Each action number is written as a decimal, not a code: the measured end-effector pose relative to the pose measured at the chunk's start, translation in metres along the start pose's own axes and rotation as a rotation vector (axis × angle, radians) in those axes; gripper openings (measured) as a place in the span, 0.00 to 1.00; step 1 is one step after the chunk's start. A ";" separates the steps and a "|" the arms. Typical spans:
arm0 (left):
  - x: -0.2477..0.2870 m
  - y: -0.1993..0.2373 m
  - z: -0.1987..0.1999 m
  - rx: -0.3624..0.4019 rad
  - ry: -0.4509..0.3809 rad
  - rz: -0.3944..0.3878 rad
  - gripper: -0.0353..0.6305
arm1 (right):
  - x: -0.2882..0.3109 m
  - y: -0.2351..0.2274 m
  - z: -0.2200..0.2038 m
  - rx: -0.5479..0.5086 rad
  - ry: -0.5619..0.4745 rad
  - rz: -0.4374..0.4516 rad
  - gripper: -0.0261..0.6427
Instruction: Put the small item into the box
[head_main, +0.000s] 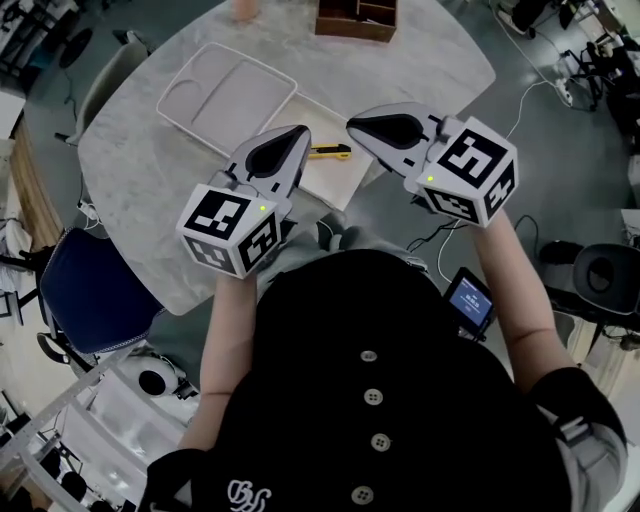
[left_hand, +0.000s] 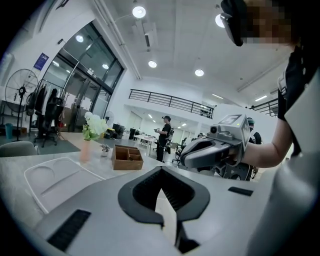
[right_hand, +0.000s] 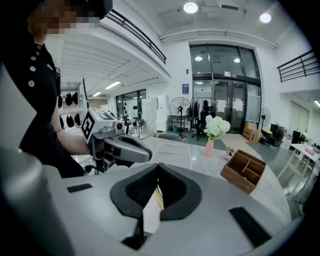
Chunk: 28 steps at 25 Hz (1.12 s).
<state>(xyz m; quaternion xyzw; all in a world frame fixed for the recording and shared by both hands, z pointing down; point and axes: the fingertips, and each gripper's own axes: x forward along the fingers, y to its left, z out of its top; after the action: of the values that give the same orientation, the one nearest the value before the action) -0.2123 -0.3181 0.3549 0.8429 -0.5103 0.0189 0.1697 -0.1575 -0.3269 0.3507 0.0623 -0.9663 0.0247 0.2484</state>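
Yellow utility knife (head_main: 330, 152) lying on a white sheet (head_main: 338, 182) near the front edge of the marble-pattern table (head_main: 440, 70), just ahead of both gripper noses. Not yet gripped. Not yet in the wooden box (head_main: 356, 18), which sits well apart at the far edge.

Left gripper (head_main: 298, 132): jaws brought together, nothing between the pads. Right gripper (head_main: 353, 124): jaws likewise together and empty, with the knife showing past the tips in the right gripper view.

Probable faults from here:
- Descending with jaws closed. Shoves the knife along the sheet instead of taking it. Part the jaws before lowering.
- Pinching the sheet together with the knife. Lifts or drags the paper. Keep the pads clear of it.
- Gripping off-centre on a long, slim body. Expect tilt or slip during the carry.
- Releasing over a divider. Aim into one compartment of the box, never onto a partition wall.
- Bringing both grippers onto the one item. Hold the idle one back.

Surroundings:
- White compartment tray (head_main: 225, 95), left of the direct path.
- Pink vase (head_main: 243, 10), just left of the box.
- Blue chair (head_main: 95, 290), beside the table.
- Small screen device (head_main: 470, 300), below table level.
- No obstacle visible on the straight line from knife to box.
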 end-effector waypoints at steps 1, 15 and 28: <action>0.000 0.001 -0.001 -0.004 0.007 0.003 0.08 | 0.002 0.001 0.002 -0.006 -0.003 0.000 0.04; 0.004 0.005 -0.013 -0.027 0.059 0.015 0.08 | 0.016 0.003 0.006 0.078 -0.083 -0.064 0.04; 0.003 0.009 -0.023 -0.035 0.092 0.034 0.08 | 0.019 -0.001 0.000 0.149 -0.148 -0.128 0.04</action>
<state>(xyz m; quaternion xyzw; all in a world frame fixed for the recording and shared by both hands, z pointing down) -0.2160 -0.3175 0.3794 0.8293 -0.5163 0.0517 0.2075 -0.1737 -0.3304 0.3602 0.1436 -0.9715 0.0761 0.1724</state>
